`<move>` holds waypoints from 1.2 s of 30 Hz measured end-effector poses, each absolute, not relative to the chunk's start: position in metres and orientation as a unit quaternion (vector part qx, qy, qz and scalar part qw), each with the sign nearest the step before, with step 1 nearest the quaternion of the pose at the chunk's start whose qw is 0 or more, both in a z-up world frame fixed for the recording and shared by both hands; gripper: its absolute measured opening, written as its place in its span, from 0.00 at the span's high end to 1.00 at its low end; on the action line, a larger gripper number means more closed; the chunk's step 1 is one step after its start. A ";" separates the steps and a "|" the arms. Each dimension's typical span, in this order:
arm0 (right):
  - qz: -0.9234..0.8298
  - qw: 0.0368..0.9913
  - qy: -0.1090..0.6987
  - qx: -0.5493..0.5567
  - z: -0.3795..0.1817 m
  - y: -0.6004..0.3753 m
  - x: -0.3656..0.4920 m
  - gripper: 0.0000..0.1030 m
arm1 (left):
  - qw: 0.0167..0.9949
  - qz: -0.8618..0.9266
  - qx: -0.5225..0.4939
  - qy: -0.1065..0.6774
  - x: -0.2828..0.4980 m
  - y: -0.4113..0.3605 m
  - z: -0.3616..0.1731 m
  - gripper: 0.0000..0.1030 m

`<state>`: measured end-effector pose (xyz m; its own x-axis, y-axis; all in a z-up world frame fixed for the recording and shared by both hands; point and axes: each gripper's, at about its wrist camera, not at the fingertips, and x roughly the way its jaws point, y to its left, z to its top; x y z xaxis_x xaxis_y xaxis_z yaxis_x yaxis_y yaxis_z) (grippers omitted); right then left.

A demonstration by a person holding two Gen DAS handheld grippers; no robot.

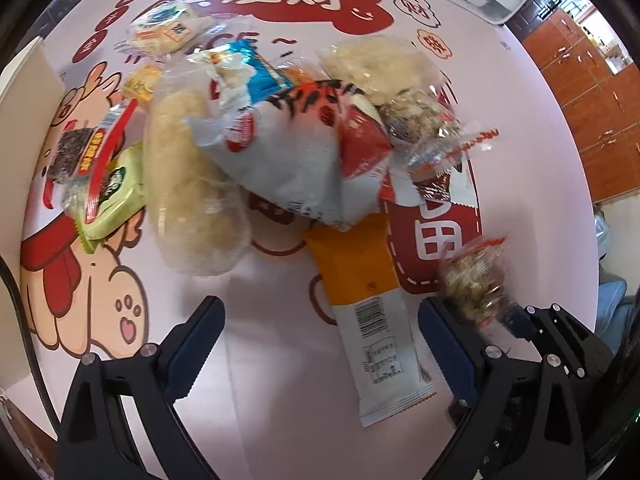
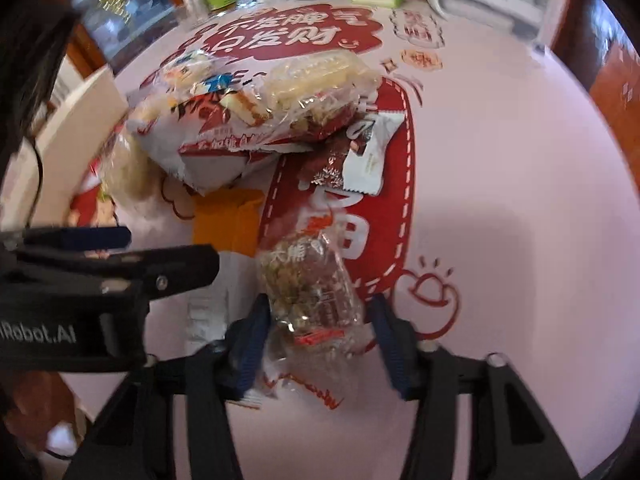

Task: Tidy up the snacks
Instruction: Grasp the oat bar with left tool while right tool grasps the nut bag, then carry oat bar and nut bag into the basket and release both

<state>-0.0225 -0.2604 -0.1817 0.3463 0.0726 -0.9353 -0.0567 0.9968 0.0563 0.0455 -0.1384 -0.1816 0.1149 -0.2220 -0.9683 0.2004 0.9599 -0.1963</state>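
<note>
The right gripper (image 2: 318, 344) has its blue-padded fingers (image 2: 250, 344) closed in on a clear-wrapped nut brittle bar (image 2: 310, 292), pinching it by its near end just above the pink tablecloth (image 2: 500, 184); in the left wrist view the same bar (image 1: 474, 280) shows at the right edge, a bit blurred. The left gripper (image 1: 320, 332) hovers low over the cloth with its fingers spread wide and nothing between them but an orange-and-white wafer packet (image 1: 366, 312) lying flat beneath. Beyond it sits the heap of snacks: a big white-and-red cake bag (image 1: 288, 152) leaning over a long pale bread roll (image 1: 188, 184), a blue-topped packet (image 1: 250, 68) behind, a puffed rice cake (image 1: 376, 68) and another nut bar (image 1: 420, 116) on top. Off to the left lie a green packet (image 1: 114, 196) and a seaweed snack (image 1: 74, 152), near a white box (image 1: 28, 92).
</note>
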 end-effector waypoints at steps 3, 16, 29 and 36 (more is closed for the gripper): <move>0.024 0.822 0.569 0.012 -0.181 -0.271 -0.028 0.70 | 0.740 -0.144 0.002 0.657 0.046 -0.152 -0.186 0.06; -0.010 0.817 0.575 0.043 -0.180 -0.292 -0.049 0.70 | 0.749 -0.170 0.122 0.629 0.027 -0.193 -0.184 0.67; 0.013 0.818 0.573 0.053 -0.165 -0.266 -0.053 0.71 | 0.770 -0.201 0.084 0.599 0.018 -0.116 -0.142 0.72; 0.041 0.829 0.557 0.039 -0.143 -0.229 -0.048 0.71 | 0.791 -0.203 0.067 0.573 0.008 -0.073 -0.112 0.72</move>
